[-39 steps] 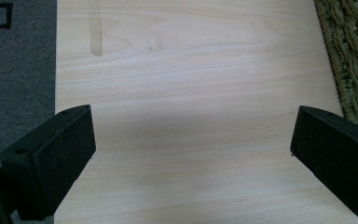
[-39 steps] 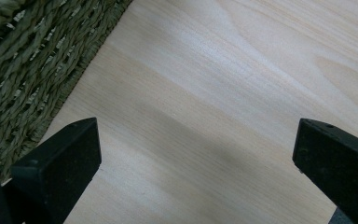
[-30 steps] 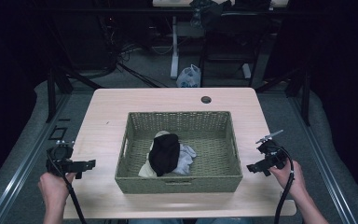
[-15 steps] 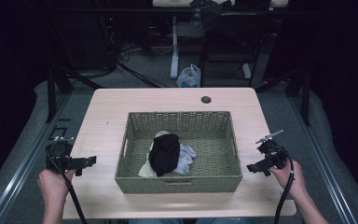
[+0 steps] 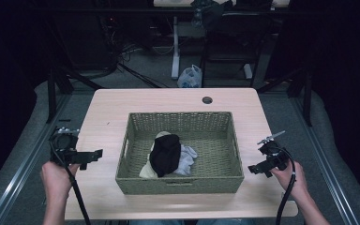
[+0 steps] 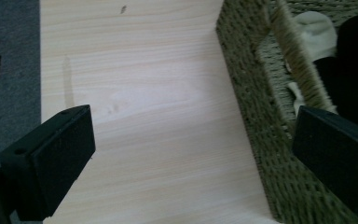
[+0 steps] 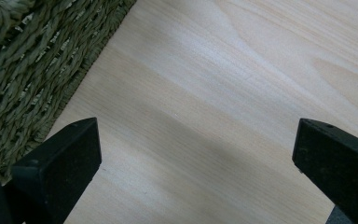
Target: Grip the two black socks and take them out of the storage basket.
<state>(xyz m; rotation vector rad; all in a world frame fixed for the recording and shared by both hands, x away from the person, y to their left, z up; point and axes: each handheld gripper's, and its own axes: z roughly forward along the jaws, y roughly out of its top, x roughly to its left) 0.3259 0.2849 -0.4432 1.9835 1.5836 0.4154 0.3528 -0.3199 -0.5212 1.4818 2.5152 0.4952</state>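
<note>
Two grippers are being held wide open and empty beside one woven basket point(image 5: 179, 180); the left gripper point(image 5: 93, 154) has been raised slightly toward it, suggesting a reach is beginning, while the right gripper point(image 5: 255, 169) is being kept in place. Three garments are lying inside: one black cloth point(image 5: 165, 154), one grey cloth point(image 5: 186, 154), one cream cloth point(image 5: 146, 172).

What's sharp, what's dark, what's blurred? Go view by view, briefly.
High view: the lit table and wicker basket are sharp and the room behind is nearly black. Left gripper view: the basket wall is crisp, the close jaws softer. Right gripper view: a broad soft shadow band crosses the wood, and the near jaws are blurred.
</note>
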